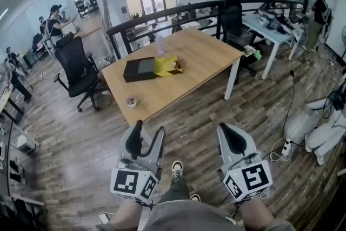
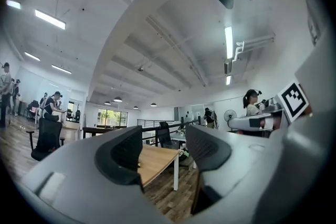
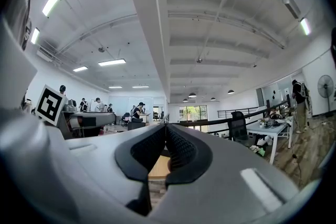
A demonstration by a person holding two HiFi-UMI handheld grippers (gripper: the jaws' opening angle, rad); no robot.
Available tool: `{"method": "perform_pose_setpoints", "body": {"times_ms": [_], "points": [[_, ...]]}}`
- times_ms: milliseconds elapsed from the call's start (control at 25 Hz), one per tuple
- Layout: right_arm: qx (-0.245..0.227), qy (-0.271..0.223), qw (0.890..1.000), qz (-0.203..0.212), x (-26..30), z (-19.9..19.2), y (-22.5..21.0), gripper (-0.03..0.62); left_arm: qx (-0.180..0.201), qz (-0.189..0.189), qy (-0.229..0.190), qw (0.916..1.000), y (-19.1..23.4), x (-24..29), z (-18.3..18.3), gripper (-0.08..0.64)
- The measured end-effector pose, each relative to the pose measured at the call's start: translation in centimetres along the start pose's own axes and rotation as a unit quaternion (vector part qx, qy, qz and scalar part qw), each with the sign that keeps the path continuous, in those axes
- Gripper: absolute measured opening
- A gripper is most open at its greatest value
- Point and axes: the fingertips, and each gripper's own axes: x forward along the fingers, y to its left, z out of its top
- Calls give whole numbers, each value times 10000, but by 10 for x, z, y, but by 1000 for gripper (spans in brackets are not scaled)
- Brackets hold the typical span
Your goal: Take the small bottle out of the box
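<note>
Head view: the person stands on wood-plank floor, well apart from a wooden table (image 1: 189,57). On the table a black box (image 1: 139,68) lies touching a yellow open section (image 1: 165,66) on its right. The small bottle (image 1: 176,65) shows only as a brownish speck in the yellow section, too small to make out in detail. A clear taller bottle (image 1: 160,46) stands upright just behind the box, and a small pot (image 1: 131,101) sits near the table's near edge. A black office chair (image 1: 78,70) stands by the table's left end. Both grippers are held low, over the person's legs and well short of the table. The left gripper (image 1: 150,128) has its jaws spread; the right gripper (image 1: 226,130) has its jaws together. Left gripper view: the left gripper (image 2: 164,147) has its jaws wide apart with nothing between them. Through the gap the table (image 2: 157,161) and floor show at a distance. The right gripper's marker cube (image 2: 293,99) sits at the right edge. Right gripper view: the right gripper (image 3: 165,140) has its ribbed pads pressed together and holds nothing. A sliver of tabletop (image 3: 157,165) shows below them.
</note>
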Motion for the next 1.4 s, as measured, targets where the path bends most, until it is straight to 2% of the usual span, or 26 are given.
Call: {"method": "perform_pose_setpoints", "body": {"times_ms": [80, 560, 840, 1120, 1400], "points": [[1, -25, 10000, 3, 3, -1, -3, 14, 14, -17, 82, 10000, 0, 8, -5, 268], [13, 136, 9999, -44, 73, -24, -38, 14, 2, -156, 259, 9995, 29, 79, -32, 268], [-19, 203, 9997, 97, 161, -27, -62, 15, 8, -206, 350, 9992, 75, 158, -49, 268], [28, 442, 9990, 12, 267, -31, -91, 14, 3, -323, 515, 9982, 138, 246, -59, 268], [-89, 540, 9985, -98, 360, -36, -112, 14, 3, -480, 507, 9976, 194, 324, -67, 267]]}}
